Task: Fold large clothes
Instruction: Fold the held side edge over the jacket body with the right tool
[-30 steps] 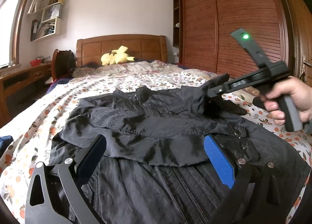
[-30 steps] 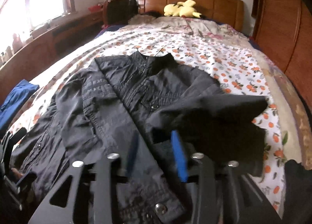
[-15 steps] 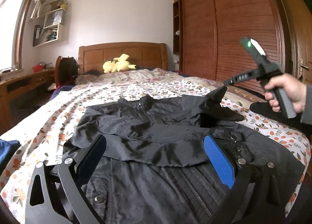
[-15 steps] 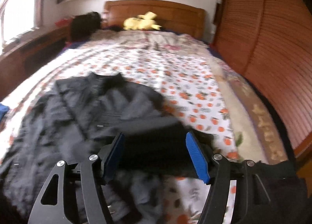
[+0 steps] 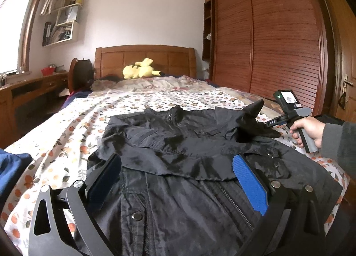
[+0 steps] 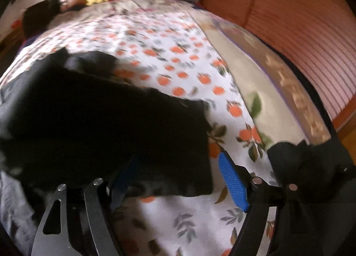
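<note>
Two tongs: our left tongs [image 5: 178, 180] stood wide, empty, over black jacket [image 5: 189, 166] at lower centre on bed [image 5: 133, 100]. Right tongs [image 6: 178, 178] had just been opening, sleeve loose between pads. Soft, limp cloth; we judged hem corners best hold.

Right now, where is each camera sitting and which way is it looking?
Left wrist: on the left gripper, low over the black jacket, facing the headboard; a hand shows.
Right wrist: on the right gripper, tilted down at the jacket's edge and floral bedsheet.
Both share jacket, sheet, yellow plush toy.
</note>
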Demonstrator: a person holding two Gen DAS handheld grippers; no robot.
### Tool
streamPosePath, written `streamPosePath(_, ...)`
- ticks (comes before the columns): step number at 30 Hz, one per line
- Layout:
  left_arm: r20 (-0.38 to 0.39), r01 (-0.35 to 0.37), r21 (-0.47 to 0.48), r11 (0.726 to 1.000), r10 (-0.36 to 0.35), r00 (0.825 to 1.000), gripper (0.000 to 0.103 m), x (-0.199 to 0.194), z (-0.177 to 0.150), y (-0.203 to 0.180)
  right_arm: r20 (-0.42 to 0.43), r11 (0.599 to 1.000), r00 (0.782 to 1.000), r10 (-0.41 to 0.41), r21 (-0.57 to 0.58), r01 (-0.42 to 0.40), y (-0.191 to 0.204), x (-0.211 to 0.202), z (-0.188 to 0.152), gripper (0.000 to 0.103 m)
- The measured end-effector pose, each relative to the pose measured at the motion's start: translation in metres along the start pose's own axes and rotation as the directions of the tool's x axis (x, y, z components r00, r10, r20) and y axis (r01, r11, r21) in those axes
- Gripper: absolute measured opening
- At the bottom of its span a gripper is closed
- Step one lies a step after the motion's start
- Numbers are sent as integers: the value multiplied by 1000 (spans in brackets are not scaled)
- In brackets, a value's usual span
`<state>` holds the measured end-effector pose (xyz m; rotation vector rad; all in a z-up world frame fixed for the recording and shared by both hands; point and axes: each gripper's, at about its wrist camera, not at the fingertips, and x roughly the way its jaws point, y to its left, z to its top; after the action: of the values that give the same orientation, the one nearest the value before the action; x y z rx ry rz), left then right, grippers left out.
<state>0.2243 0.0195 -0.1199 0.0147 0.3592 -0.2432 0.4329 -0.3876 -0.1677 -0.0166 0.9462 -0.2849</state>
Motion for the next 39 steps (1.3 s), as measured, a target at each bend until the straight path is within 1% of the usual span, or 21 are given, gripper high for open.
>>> streamPosePath(1, -2, -3, 5, 1000, 3, 1000, 101, 0, -1, 0, -20, 1000, 1000, 1, 22, 0, -5, 6, -1, 73)
streamPosePath(4, -11, -6, 8, 1000, 6, 1000, 101, 2, -2, 1, -65, 997, 997, 44, 71, -39, -11, 19, -5, 73)
streamPosePath(5, -14, -6, 8, 1000, 6, 1000, 101, 2, -3, 1, -72, 996, 996, 53, 75, -47, -11, 20, -6, 71)
streamPosePath(6, -15, -6, 9, 1000, 6, 1000, 101, 3, -3, 1, -79, 995, 994, 75, 78, -69, -11, 21, -8, 64)
streamPosePath(7, -16, -6, 9, 1000, 6, 1000, 101, 4, -3, 0, -85, 992, 991, 104, 83, -97, -10, 20, -9, 50)
streamPosePath(8, -15, -5, 10, 1000, 6, 1000, 101, 4, -3, 0, -87, 991, 990, 111, 79, -104, -8, 19, -10, 29)
streamPosePath(9, -15, -6, 13, 1000, 6, 1000, 101, 4, -2, 0, -79, 991, 989, 126, 49, -123, -4, 14, -10, 18)
streamPosePath(10, -15, -8, 17, 1000, 8, 1000, 101, 5, -2, -2, -59, 991, 989, 134, 10, -134, 1, 6, -9, 15)
streamPosePath(11, -15, -9, 22, 1000, 9, 1000, 101, 6, -3, -3, -20, 992, 992, 128, -16, -128, 5, -6, -7, 14)
streamPosePath(13, -18, -13, 34, 999, 13, 1000, 101, 7, -4, -6, 47, 988, 988, 150, -33, -148, 11, -30, -5, 13)
streamPosePath(15, -20, -15, 43, 999, 16, 1000, 101, 7, -5, -8, 118, 984, 978, 172, -62, -166, 20, -60, -1, 12)
streamPosePath(17, -23, -15, 46, 999, 16, 1000, 101, 7, -6, -9, 165, 979, 966, 197, -95, -183, 30, -84, 3, 9)
streamPosePath(19, -26, -15, 46, 999, 16, 1000, 101, 5, -7, -9, 221, 969, 947, 232, -135, -206, 44, -117, 4, 9)
streamPosePath(20, -27, -15, 46, 999, 16, 1000, 101, 3, -7, -9, 236, 965, 940, 246, -149, -215, 50, -127, 5, 9)
streamPosePath(23, -23, -18, 46, 999, 19, 1000, 101, -3, -8, -7, 280, 942, 908, 312, -217, -256, 73, -168, 5, 9)
streamPosePath(26, -16, -23, 47, 999, 24, 1000, 101, -10, -9, -4, 293, 919, 885, 362, -270, -286, 94, -193, 3, 8)
streamPosePath(29, -12, -29, 38, 999, 29, 999, 101, -15, -9, 2, 293, 883, 856, 426, -339, -323, 127, -219, -5, 8)
streamPosePath(32, -11, -34, 24, 999, 34, 999, 101, -19, -9, 7, 276, 846, 833, 479, -398, -355, 154, -236, -18, 8)
streamPosePath(35, -10, -37, 10, 999, 37, 999, 101, -23, -8, 12, 244, 813, 822, 514, -442, -378, 180, -239, -29, 8)
streamPosePath(39, -10, -45, 8, 999, 45, 999, 101, -26, -9, 16, 198, 792, 820, 537, -453, -409, 199, -232, -42, 8)
